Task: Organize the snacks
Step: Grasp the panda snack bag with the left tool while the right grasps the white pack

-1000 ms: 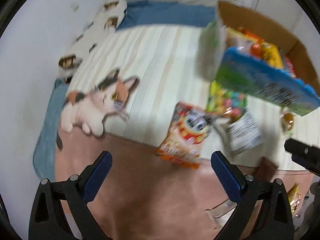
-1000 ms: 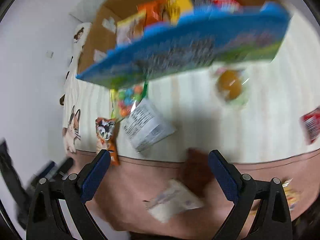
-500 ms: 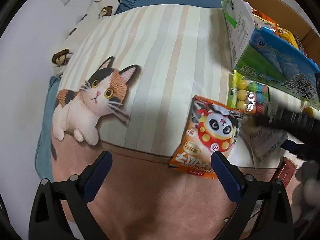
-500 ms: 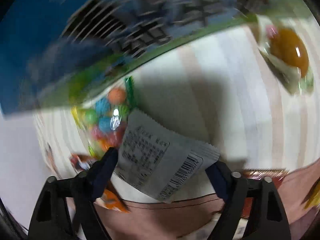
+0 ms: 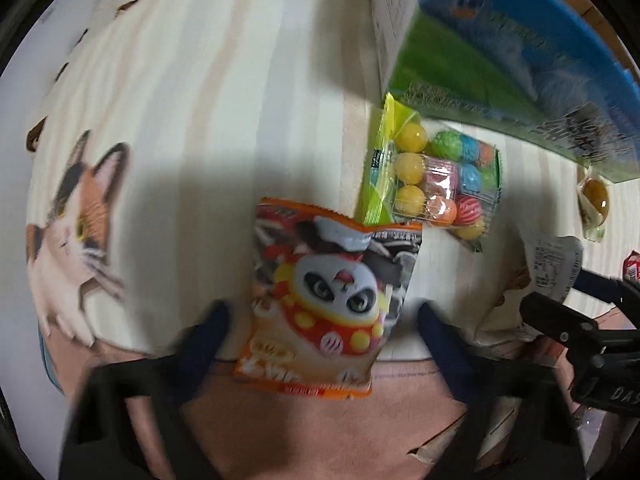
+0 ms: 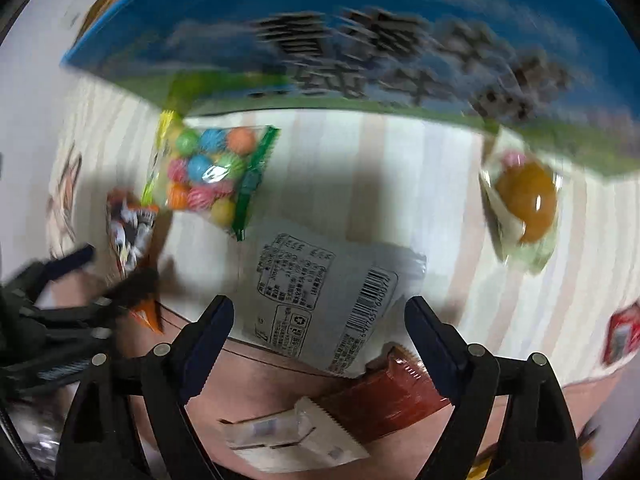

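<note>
orange panda snack bag (image 5: 326, 304) lying between the left gripper's (image 5: 322, 330) wide-spread jaws | grey packet (image 6: 320, 300) between the right gripper's (image 6: 319, 322) wide jaws | gumball bag (image 5: 436, 184) just beyond, blue box (image 6: 360, 48) behind

A bed spread with a cream-striped blanket (image 5: 224, 92) printed with a calico cat (image 5: 76, 216) carries the snacks — an orange panda-printed packet (image 5: 324, 300) at centre, a clear bag of coloured gumballs (image 5: 436, 184) at one o'clock, a silvery-white barcode pouch (image 6: 324, 292) and a clear-wrapped amber jelly cup (image 6: 524, 208) at three o'clock.
</note>
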The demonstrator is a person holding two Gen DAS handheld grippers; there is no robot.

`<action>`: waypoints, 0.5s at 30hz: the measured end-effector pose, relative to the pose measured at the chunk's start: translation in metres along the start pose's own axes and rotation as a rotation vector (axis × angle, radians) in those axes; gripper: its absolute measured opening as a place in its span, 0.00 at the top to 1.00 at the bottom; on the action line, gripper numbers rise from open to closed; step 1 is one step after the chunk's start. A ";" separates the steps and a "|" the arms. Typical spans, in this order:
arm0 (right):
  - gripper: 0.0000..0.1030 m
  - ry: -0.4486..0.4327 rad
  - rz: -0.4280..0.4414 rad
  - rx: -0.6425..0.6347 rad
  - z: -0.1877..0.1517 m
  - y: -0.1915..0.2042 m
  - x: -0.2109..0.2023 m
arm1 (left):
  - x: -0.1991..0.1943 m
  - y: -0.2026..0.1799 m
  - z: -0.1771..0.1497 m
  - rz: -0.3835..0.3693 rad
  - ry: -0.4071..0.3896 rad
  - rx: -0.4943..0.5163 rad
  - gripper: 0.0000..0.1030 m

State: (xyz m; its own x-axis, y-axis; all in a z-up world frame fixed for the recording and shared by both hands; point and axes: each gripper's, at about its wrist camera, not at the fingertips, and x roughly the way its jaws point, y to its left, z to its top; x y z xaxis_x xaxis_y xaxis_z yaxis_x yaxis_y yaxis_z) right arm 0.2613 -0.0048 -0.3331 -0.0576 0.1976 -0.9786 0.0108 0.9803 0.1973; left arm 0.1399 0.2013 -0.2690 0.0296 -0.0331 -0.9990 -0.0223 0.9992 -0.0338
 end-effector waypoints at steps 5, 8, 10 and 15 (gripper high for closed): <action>0.40 -0.023 0.085 0.115 -0.001 -0.013 0.013 | -0.004 0.021 -0.002 -0.009 -0.003 -0.107 0.48; 0.42 -0.036 0.053 0.025 -0.005 0.003 0.015 | -0.007 0.031 -0.015 -0.004 0.003 -0.158 0.48; 0.43 0.010 0.052 -0.079 -0.014 0.028 0.021 | -0.005 0.036 -0.025 -0.014 0.014 -0.176 0.48; 0.42 0.048 0.034 -0.143 -0.019 0.044 0.026 | 0.009 0.036 -0.037 0.011 0.032 -0.163 0.46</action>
State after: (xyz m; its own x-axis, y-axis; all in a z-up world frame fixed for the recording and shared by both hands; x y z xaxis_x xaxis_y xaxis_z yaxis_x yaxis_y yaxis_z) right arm 0.2414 0.0438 -0.3487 -0.1074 0.2273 -0.9679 -0.1285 0.9622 0.2402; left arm 0.1024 0.2367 -0.2800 -0.0030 -0.0254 -0.9997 -0.1848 0.9825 -0.0244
